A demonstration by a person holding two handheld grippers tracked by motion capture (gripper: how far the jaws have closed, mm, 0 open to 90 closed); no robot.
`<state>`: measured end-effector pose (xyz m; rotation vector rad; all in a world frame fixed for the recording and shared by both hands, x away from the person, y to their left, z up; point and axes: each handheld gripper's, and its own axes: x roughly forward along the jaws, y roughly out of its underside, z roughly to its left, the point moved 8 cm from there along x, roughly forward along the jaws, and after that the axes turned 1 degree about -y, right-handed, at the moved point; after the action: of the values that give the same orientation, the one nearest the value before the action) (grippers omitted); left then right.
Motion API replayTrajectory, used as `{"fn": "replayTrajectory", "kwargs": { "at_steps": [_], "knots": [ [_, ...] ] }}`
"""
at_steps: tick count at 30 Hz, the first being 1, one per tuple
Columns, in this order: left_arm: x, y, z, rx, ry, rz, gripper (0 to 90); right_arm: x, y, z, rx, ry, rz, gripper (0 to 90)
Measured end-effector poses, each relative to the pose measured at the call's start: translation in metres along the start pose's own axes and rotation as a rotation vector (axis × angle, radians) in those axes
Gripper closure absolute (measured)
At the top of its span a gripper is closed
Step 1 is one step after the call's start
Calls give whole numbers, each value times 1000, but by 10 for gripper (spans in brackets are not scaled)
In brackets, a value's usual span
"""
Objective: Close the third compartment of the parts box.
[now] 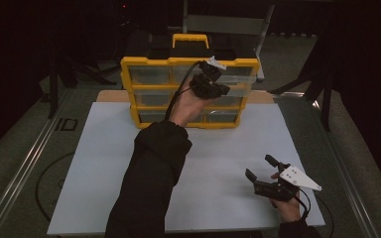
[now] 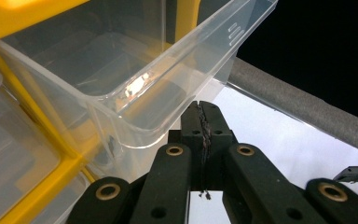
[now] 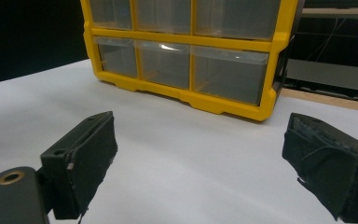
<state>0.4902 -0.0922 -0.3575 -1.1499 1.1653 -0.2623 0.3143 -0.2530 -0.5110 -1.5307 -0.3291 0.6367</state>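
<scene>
Your left gripper (image 2: 204, 122) had its fingers closed empty below the pulled-out clear drawer (image 2: 135, 70); your right gripper (image 3: 200, 172) gaped wide, holding nothing.

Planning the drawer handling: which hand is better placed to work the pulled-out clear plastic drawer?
Left. The left gripper is up at the pulled-out clear plastic drawer, its fingers shut; the right gripper sits open, far back on the white table.

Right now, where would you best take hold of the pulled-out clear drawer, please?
Grip the clear drawer by its front lip, coming from the table side. It juts from the yellow cabinet, so only that thin rim suits jaws. The left gripper sits shut just below it.
</scene>
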Motion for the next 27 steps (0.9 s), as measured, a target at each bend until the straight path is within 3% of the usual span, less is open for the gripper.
{"fn": "replayTrajectory", "kwargs": {
  "at_steps": [27],
  "knots": [
    [9,1,10,-32,-27,-4,900,2,3,-4,7,7,12,95]
  ]
}}
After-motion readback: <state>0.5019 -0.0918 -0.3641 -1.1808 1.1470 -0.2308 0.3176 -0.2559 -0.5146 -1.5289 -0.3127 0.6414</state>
